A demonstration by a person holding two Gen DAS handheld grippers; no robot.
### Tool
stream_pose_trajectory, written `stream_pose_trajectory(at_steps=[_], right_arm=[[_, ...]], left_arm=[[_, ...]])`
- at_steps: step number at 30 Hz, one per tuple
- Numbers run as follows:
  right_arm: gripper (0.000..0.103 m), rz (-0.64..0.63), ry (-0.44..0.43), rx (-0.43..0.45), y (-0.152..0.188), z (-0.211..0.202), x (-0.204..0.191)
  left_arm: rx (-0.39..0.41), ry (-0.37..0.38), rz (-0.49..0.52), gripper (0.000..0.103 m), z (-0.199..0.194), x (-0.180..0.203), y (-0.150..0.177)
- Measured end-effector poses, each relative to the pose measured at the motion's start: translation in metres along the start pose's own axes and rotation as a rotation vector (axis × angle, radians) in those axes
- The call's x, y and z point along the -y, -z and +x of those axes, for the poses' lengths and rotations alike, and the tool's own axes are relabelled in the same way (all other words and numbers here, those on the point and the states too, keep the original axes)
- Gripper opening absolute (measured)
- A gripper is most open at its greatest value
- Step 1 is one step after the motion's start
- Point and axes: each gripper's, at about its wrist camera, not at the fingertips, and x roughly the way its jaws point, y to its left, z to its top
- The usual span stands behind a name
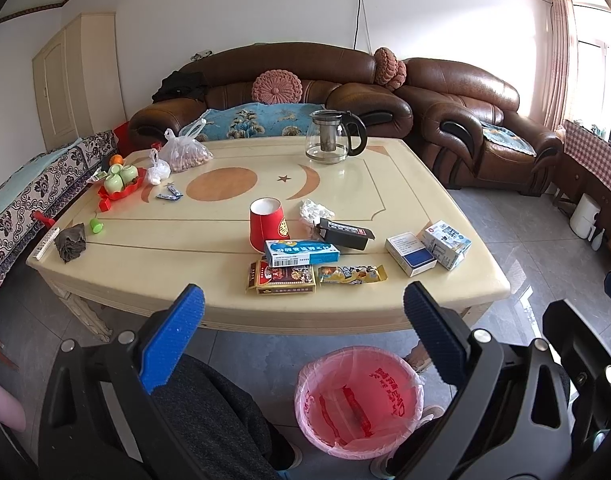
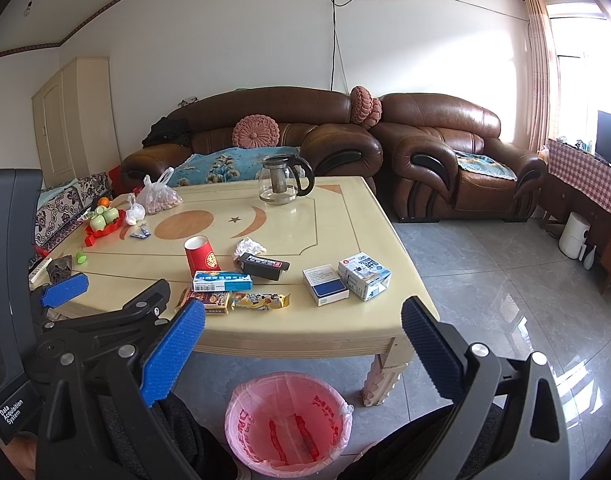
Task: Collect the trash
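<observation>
Litter lies along the near side of the cream table (image 1: 153, 280): an upturned red paper cup (image 1: 267, 224) (image 2: 201, 258), crumpled white paper (image 1: 315, 211), a black box (image 1: 345, 234), a blue medicine box (image 1: 301, 254) (image 2: 223, 281), a red-gold packet (image 1: 283, 278), a yellow snack wrapper (image 1: 351, 274) (image 2: 261, 301) and two white-blue boxes (image 1: 411, 254) (image 2: 364, 274). A pink-lined bin (image 1: 359, 400) (image 2: 287, 424) stands on the floor below the table's edge. My left gripper (image 1: 304, 296) (image 2: 121, 284) and right gripper (image 2: 303, 308) both hover open and empty, short of the table and above the bin.
A glass teapot (image 1: 333, 136) stands at the table's far side. Plastic bags (image 1: 185, 152), a red tray with green cups (image 1: 119, 186), a dark cloth (image 1: 70, 242) and a remote (image 1: 45, 243) occupy the left end. Brown sofas (image 1: 465, 120) lie beyond. A person's dark-clad legs (image 1: 209, 420) are below.
</observation>
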Motion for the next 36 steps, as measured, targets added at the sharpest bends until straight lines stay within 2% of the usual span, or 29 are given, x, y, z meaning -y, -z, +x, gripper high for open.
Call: stream_pose_trajectory(at_steps=[16, 21, 25, 29, 36], right_arm=[[0.096, -0.001, -0.003, -0.004, 0.001, 0.000, -0.005], [0.096, -0.010, -0.005, -0.009, 0.001, 0.003, -0.008], [0.096, -0.003, -0.040, -0.009, 0.004, 0.011, 0.002], [0.096, -0.021, -0.075, -0.022, 0.003, 0.021, 0.008], [0.096, -0.028, -0.075, -0.023, -0.003, 0.043, 0.029]], left_arm=[[-0.001, -0.002, 0.003, 0.098, 0.000, 0.000, 0.000], [-0.012, 0.020, 0.010, 0.098, -0.001, -0.003, -0.002], [-0.014, 0.014, 0.012, 0.098, 0.000, -0.009, -0.003], [-0.044, 0.045, 0.027, 0.098, 0.008, -0.020, -0.005], [-0.083, 0.028, 0.036, 0.098, 0.030, -0.041, -0.012]])
